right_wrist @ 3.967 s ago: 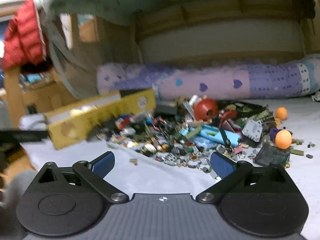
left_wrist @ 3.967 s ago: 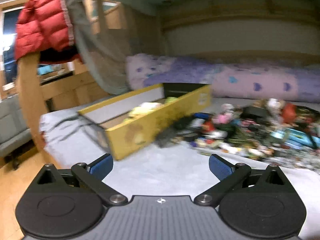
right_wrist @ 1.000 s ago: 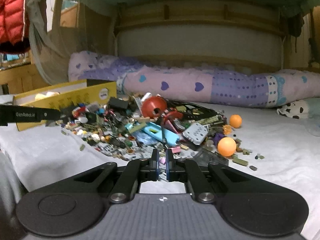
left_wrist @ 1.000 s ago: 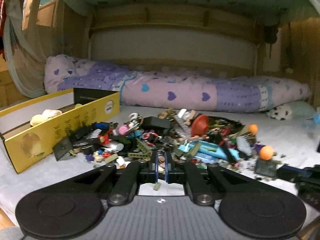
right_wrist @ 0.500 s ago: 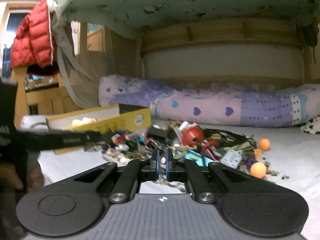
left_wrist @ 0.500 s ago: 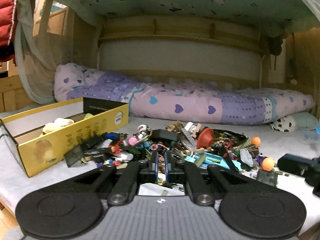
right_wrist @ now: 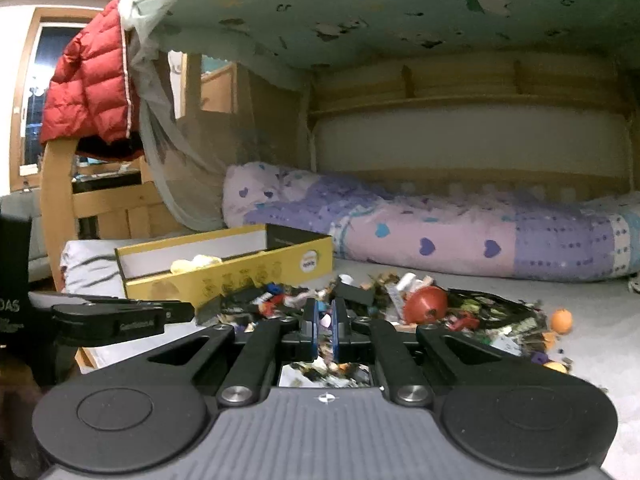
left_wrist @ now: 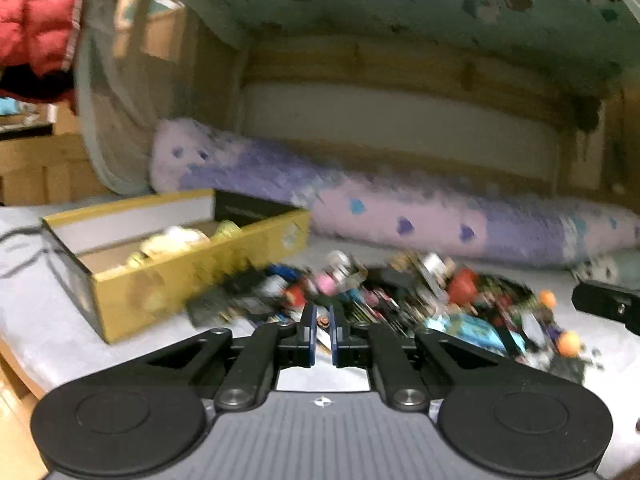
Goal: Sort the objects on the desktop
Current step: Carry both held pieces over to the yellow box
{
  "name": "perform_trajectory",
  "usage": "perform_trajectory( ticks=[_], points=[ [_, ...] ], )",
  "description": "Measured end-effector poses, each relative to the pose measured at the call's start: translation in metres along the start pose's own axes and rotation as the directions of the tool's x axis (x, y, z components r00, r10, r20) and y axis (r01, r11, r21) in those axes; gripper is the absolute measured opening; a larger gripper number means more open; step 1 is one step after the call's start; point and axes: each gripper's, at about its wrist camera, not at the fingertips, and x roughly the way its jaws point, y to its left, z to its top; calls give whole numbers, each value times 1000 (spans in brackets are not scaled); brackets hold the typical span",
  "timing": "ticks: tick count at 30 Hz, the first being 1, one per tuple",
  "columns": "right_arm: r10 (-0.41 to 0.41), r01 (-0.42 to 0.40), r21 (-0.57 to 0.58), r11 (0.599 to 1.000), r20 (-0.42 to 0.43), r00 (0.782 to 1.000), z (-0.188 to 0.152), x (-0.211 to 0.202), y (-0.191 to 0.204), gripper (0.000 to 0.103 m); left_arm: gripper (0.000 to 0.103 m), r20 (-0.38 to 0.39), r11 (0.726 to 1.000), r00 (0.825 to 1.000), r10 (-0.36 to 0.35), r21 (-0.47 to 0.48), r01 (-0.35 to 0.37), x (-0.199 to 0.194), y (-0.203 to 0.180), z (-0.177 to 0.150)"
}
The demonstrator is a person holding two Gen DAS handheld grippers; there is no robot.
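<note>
A pile of small toys and parts (left_wrist: 400, 304) lies on a grey bed sheet; it also shows in the right wrist view (right_wrist: 420, 312). An open yellow cardboard box (left_wrist: 192, 264) with pale yellow items inside stands left of the pile, also seen in the right wrist view (right_wrist: 240, 268). My left gripper (left_wrist: 323, 328) is shut on a small copper-coloured piece, held above the near edge of the pile. My right gripper (right_wrist: 325, 328) is shut on a small pale pink piece. The left gripper's body (right_wrist: 116, 320) shows at the left of the right wrist view.
A red round toy (right_wrist: 425, 305) and orange balls (right_wrist: 561, 320) lie in the pile's right part. A purple rolled quilt (right_wrist: 440, 240) lines the back. A red jacket (right_wrist: 92, 88) and mosquito net hang at the left bedpost. The bed edge is near left.
Both grippers, open 4 s ago, have closed on small pieces. In the last second both views swung left toward the yellow box; the left view is blurred by motion.
</note>
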Motion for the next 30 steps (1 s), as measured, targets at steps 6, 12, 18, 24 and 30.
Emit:
perform_trajectory(
  ticks=[6, 12, 18, 24, 30],
  points=[
    [112, -115, 59, 992, 52, 992, 19, 21, 7, 8, 7, 61, 997, 996, 62, -48, -59, -14, 38, 25],
    [145, -148, 61, 987, 47, 988, 30, 49, 22, 8, 7, 62, 986, 985, 161, -62, -157, -11, 66, 43],
    [216, -215, -16, 976, 33, 976, 43, 77, 52, 8, 7, 44, 981, 982, 186, -68, -183, 1, 83, 50],
    [287, -288, 12, 958, 50, 957, 55, 102, 72, 8, 7, -3, 977, 980, 199, -83, -199, 10, 109, 44],
    [337, -336, -35, 941, 35, 941, 58, 125, 91, 8, 7, 5, 975, 978, 207, -83, -206, 9, 123, 45]
  ],
)
